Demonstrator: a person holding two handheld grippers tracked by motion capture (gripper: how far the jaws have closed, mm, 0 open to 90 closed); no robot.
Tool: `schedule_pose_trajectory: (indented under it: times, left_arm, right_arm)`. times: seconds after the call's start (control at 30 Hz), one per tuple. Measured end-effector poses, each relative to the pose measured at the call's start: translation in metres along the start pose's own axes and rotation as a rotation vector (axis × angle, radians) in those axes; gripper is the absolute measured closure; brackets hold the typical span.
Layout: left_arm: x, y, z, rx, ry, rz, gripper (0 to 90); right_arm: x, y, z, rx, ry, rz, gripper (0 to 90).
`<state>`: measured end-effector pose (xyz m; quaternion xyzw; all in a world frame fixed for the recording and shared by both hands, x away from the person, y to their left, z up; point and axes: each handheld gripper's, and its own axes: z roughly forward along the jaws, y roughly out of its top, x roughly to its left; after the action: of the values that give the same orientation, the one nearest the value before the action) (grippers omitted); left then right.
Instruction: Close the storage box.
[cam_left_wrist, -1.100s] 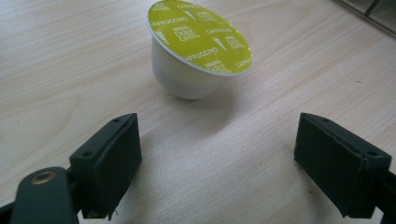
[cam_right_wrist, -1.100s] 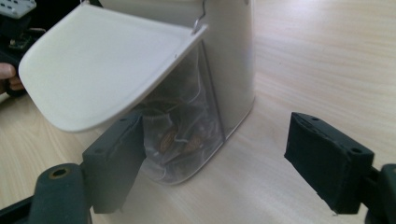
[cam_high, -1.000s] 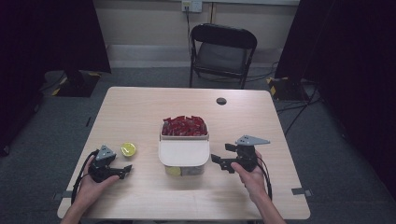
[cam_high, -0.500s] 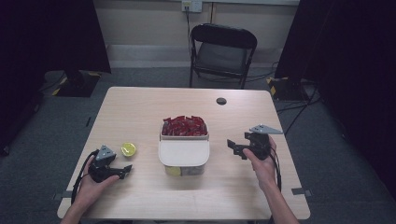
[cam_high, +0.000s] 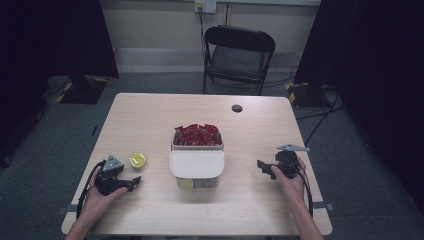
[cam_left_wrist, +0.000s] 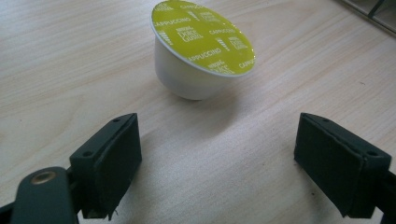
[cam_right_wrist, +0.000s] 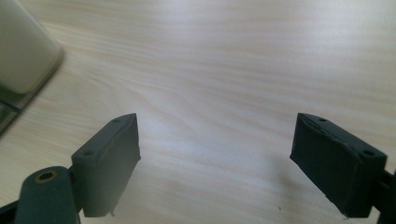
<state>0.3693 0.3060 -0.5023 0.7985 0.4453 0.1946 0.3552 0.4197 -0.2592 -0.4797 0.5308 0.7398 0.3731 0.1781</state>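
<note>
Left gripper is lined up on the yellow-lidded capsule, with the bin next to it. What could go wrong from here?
1. The capsule sits tilted on its rounded base ahead of the open left gripper; a push might roll it away rather than seat it between the jaws.
2. The container has its lid over the near half, leaving little opening beside the red packets, so a drop may land on the lid.

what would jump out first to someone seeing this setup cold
A clear container in the middle of the table, with red packets heaped in its far half and a white lid over the near half. Next, the yellow-green capsule printed "cappuccino", standing just ahead of the open left claw. The right claw is open too, over bare wood.
</note>
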Motion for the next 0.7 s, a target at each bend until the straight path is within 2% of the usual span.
schedule_pose_trajectory:
  times: [0.07,0.1,0.23,0.3,0.4,0.53,0.7]
  left_arm:
    - [0.000,0.000,0.000,0.000,0.000,0.000,14.3]
    - [0.000,0.000,0.000,0.000,0.001,0.000,14.3]
    - [0.000,0.000,0.000,0.000,0.006,-0.001,14.4]
    - [0.000,0.000,0.000,0.002,0.007,-0.001,14.4]
    - [0.001,0.000,-0.001,0.003,0.011,-0.001,14.4]
    - [0.001,0.000,0.000,0.003,0.011,-0.007,14.4]
    - [0.001,0.000,0.000,0.003,0.012,-0.007,14.4]
  right_arm:
    - [-0.002,-0.004,0.006,0.042,-0.056,-0.011,15.9]
    - [-0.002,-0.005,0.007,0.054,-0.069,-0.023,15.8]
    - [0.000,-0.007,0.011,0.078,-0.077,-0.039,14.3]
    - [0.004,-0.008,0.014,0.074,-0.112,-0.076,14.4]
    - [0.007,-0.009,0.017,0.058,-0.132,-0.080,13.1]
    - [0.007,-0.013,0.018,0.021,-0.128,-0.078,11.6]
    - [0.007,-0.013,0.019,0.020,-0.130,-0.080,11.4]
